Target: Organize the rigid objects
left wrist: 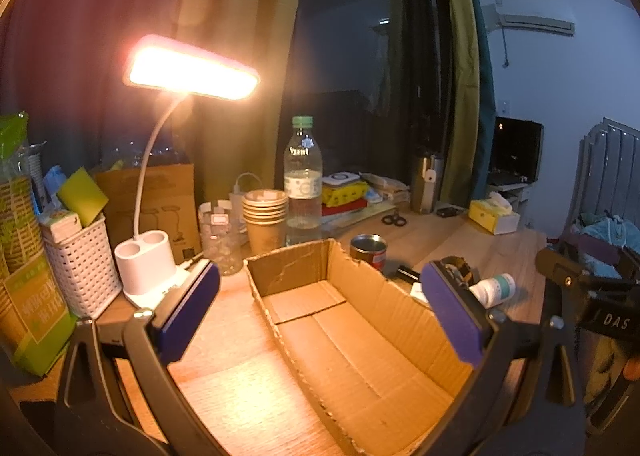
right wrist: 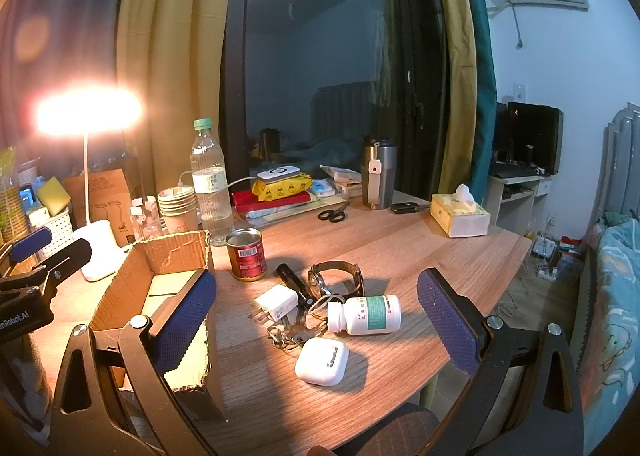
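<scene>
An open, empty cardboard box (left wrist: 360,340) lies on the wooden table; it also shows at the left in the right wrist view (right wrist: 120,296). Right of the box lie a red can (right wrist: 245,254), a white charger plug (right wrist: 277,303), a black flashlight (right wrist: 294,279), a wristwatch (right wrist: 337,278), a white pill bottle (right wrist: 365,314) on its side, keys (right wrist: 288,336) and a white earbud case (right wrist: 322,361). My left gripper (left wrist: 320,312) is open above the box. My right gripper (right wrist: 316,324) is open above the pile of small items, holding nothing.
A lit desk lamp (left wrist: 192,72), a white basket (left wrist: 80,268), paper cups (left wrist: 266,220) and a water bottle (left wrist: 303,180) stand behind the box. Scissors (right wrist: 333,213), a steel tumbler (right wrist: 378,174) and a tissue box (right wrist: 460,214) sit farther back. The table's edge (right wrist: 500,288) is on the right.
</scene>
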